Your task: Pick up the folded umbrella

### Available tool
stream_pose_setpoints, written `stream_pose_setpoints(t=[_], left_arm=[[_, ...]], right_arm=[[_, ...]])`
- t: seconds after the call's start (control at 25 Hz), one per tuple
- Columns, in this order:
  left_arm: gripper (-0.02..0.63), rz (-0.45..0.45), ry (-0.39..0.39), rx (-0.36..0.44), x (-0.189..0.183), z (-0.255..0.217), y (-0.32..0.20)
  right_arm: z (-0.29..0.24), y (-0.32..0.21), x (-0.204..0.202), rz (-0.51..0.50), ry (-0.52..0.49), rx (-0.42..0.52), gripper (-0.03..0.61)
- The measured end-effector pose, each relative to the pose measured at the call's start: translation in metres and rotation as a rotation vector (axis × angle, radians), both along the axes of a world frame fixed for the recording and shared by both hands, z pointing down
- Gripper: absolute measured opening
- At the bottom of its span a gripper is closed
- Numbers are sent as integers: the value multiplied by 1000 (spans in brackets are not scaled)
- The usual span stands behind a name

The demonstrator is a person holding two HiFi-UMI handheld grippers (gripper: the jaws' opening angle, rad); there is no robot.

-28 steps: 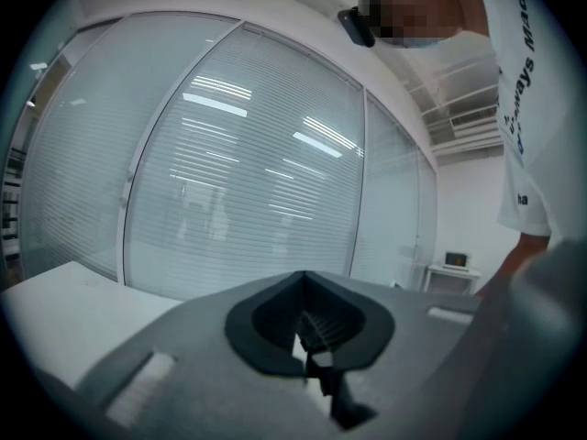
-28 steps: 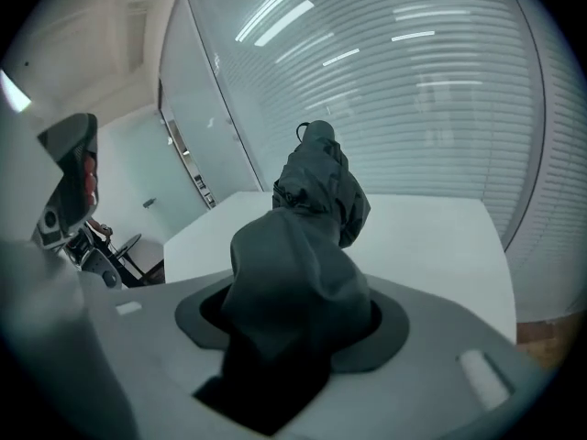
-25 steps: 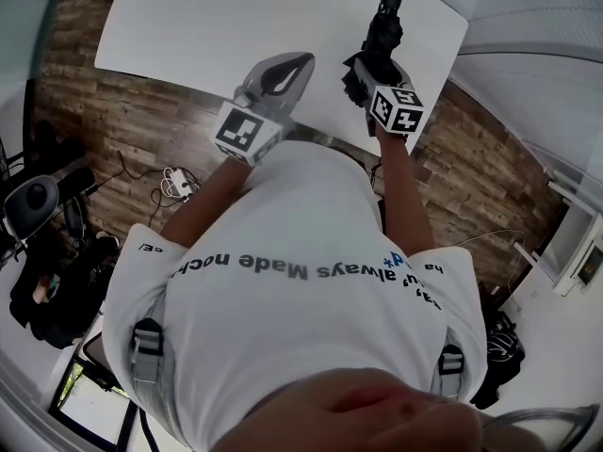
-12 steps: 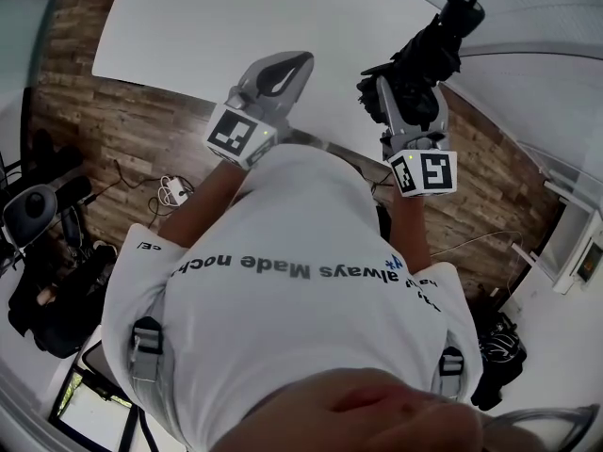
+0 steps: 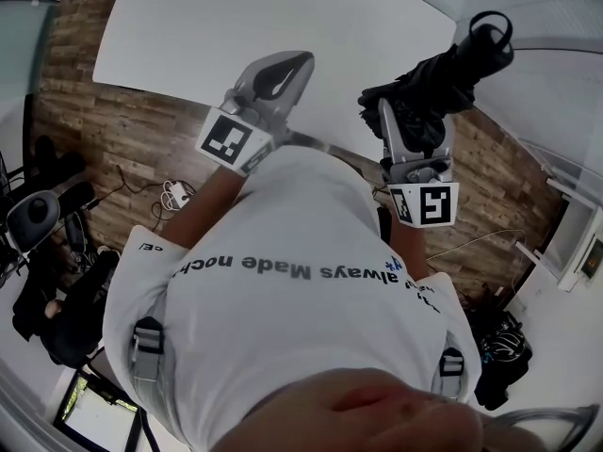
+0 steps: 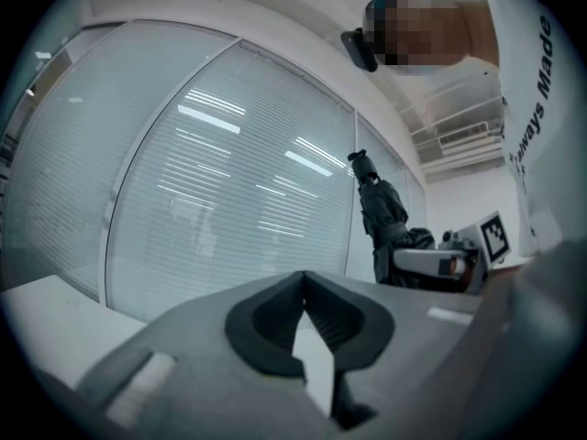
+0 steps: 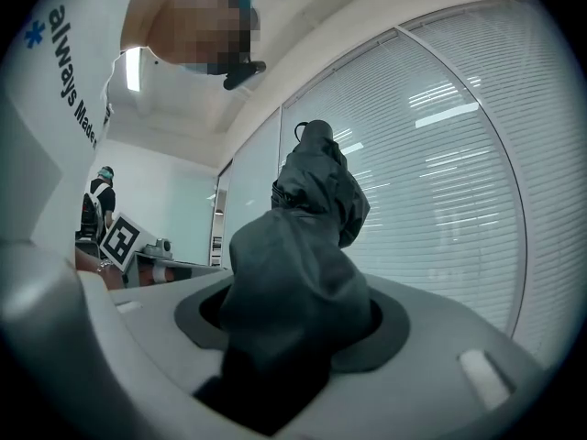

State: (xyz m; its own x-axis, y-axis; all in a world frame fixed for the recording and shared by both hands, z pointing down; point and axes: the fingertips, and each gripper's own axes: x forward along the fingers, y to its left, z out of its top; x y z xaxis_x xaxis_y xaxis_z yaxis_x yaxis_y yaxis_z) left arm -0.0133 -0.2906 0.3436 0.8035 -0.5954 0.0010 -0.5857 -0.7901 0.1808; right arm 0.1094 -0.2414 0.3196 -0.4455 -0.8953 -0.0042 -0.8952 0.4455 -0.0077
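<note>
The folded umbrella (image 5: 445, 75) is black, with a loop strap on its handle end, and hangs in the air above the white table (image 5: 236, 26). My right gripper (image 5: 407, 111) is shut on its bunched fabric, and the umbrella points up and to the right. In the right gripper view the umbrella (image 7: 303, 246) fills the space between the jaws of my right gripper (image 7: 298, 333). My left gripper (image 5: 287, 64) is shut and holds nothing, level over the table's near edge. The left gripper view shows its jaw tips (image 6: 304, 287) touching, with the umbrella (image 6: 385, 218) off to the right.
Wooden floor surrounds the table. Cables and a power adapter (image 5: 174, 186) lie on the floor at the left, near black bags (image 5: 57, 290); another black bag (image 5: 499, 347) sits at the right. A glass wall with blinds (image 6: 229, 181) stands ahead. Another person (image 7: 96, 204) stands far off.
My right gripper has lifted the umbrella up off the table and rolled, so the umbrella now tilts to the right. My left gripper has risen slightly.
</note>
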Motion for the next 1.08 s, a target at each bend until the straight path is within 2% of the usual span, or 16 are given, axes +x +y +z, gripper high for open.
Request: stream_pose_setpoints(t=[1.08], left_arm=[[2,-1,7,15,8,-4,4]], right_arm=[[-2,3,13,18,-28,1,250]])
